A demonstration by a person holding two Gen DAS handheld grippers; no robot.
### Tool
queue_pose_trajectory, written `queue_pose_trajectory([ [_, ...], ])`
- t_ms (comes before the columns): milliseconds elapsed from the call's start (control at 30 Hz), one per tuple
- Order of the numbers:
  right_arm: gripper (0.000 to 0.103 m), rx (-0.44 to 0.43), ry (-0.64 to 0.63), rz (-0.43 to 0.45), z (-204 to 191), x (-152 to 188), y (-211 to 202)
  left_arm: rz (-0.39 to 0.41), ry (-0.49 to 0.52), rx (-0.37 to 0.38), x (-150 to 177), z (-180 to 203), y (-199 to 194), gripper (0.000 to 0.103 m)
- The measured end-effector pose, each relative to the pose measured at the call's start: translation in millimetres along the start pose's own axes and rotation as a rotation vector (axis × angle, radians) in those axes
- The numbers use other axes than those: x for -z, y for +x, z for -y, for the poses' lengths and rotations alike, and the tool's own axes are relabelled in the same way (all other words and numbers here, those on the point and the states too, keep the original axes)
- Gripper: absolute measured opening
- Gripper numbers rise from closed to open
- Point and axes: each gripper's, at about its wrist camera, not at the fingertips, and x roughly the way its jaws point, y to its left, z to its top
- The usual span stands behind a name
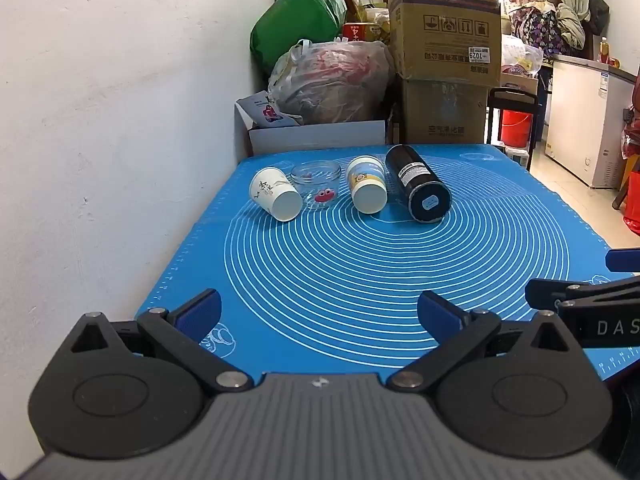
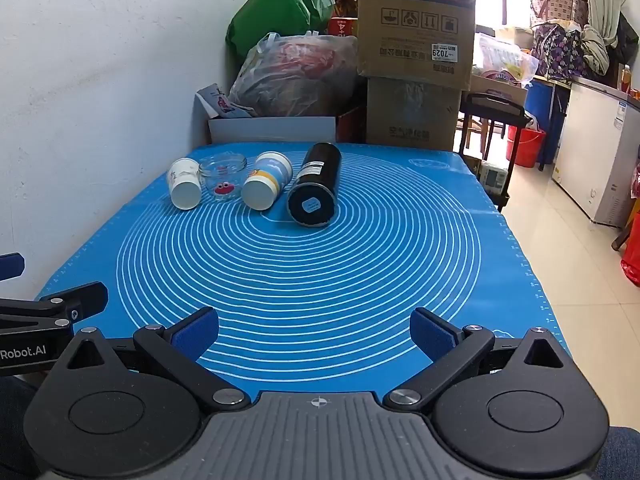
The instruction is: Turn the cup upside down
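Several cups sit in a row at the far side of the blue mat (image 1: 360, 280). A white paper cup (image 1: 276, 196) lies on its side, base toward me. A clear glass cup (image 1: 317, 184) with a red sticker stands upright. A yellow-and-white paper cup (image 1: 366, 190) and a black tumbler (image 1: 418, 188) lie on their sides. The same row shows in the right wrist view: white cup (image 2: 184, 188), glass cup (image 2: 223, 176), yellow cup (image 2: 266, 184), tumbler (image 2: 316, 190). My left gripper (image 1: 320, 316) and right gripper (image 2: 314, 336) are open and empty, far short of the cups.
A white wall (image 1: 100, 120) runs along the mat's left edge. Cardboard boxes (image 1: 444, 52), plastic bags (image 1: 328, 80) and a white box (image 1: 316, 134) crowd behind the table. The table's right edge drops to a tiled floor (image 2: 560, 240). The right gripper's fingers (image 1: 552, 292) show at the left view's right edge.
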Motion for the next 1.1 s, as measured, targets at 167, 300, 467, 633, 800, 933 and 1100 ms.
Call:
queue_pose_trajectory([
  [167,0.103,-0.003,0.003,-0.002,0.2,0.1,0.2,0.001,0.000,0.006,0.1,0.2,-0.2,0.103],
  [300,0.103,-0.002,0.004,-0.003,0.5,0.2,-0.4,0.004,0.001,0.010,-0.4,0.2,1.2,0.103],
  [467,0.103,-0.001,0.004,-0.002,-5.2,3.4,-3.0,0.001,-0.002,0.009,0.3,-1.1,-0.2,0.103],
  [633,0.103,-0.003,0.005,-0.007,0.6,0.0,0.2,0.002,-0.001,0.009,1.2,-0.5,0.0,0.103],
  [800,0.103,-0.001,0.005,-0.007,1.6,-1.3,2.2,0.002,-0.002,0.010,0.5,-0.7,-1.0,0.103],
  [933,0.103,-0.001,0.003,-0.007,0.8,-1.3,1.1,0.001,-0.003,0.010,0.4,-1.0,-0.8,0.103],
  [1100,0.103,-0.001,0.003,-0.006,0.5,-0.8,1.2,0.001,-0.004,0.010,0.3,-1.0,-0.7,0.103],
])
